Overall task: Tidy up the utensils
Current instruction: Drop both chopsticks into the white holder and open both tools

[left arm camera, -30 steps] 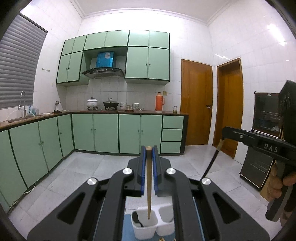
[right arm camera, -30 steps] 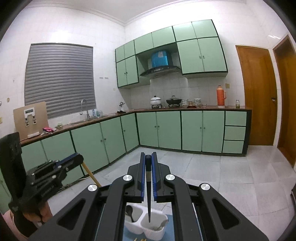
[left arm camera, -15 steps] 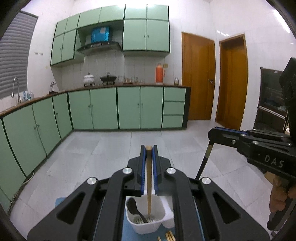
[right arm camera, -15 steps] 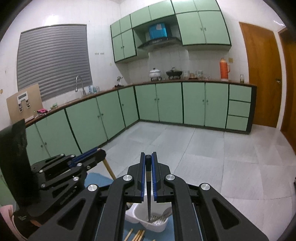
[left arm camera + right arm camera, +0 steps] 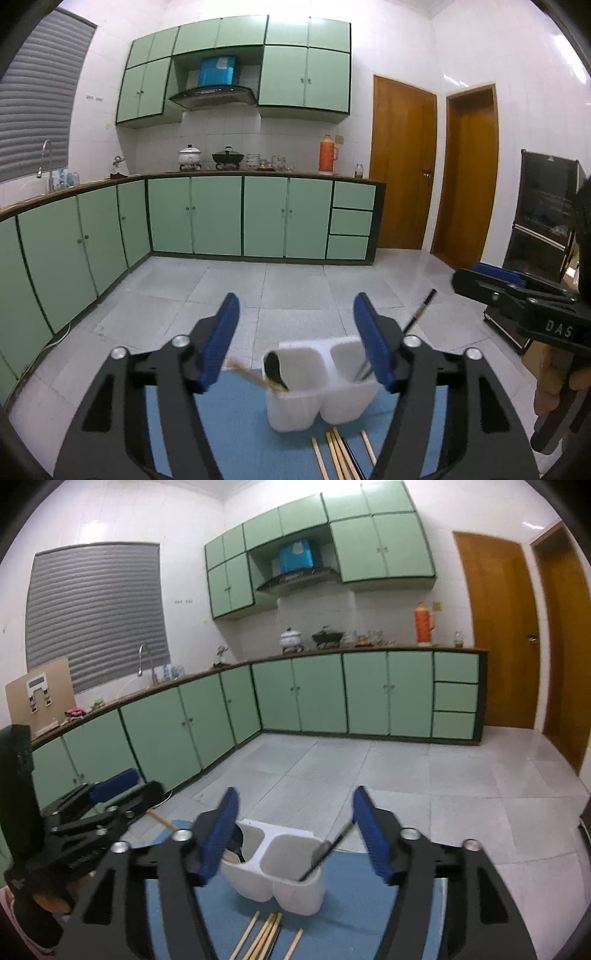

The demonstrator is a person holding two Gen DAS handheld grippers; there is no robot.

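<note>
Chopsticks of pale wood (image 5: pixel 341 458) lie loose on the blue mat (image 5: pixel 236 424), just in front of the white two-cup plastic holder (image 5: pixel 314 384), long axes running toward it, below both grippers; left gripper (image 5: pixel 295 332) jaws are opening, nothing between them, a wooden chopstick (image 5: pixel 251 376) leaning in the left cup; right gripper (image 5: pixel 293 821) likewise opening, a dark chopstick (image 5: pixel 325 849) resting in the right cup; near ends of the loose sticks are cut off, their count unclear.
</note>
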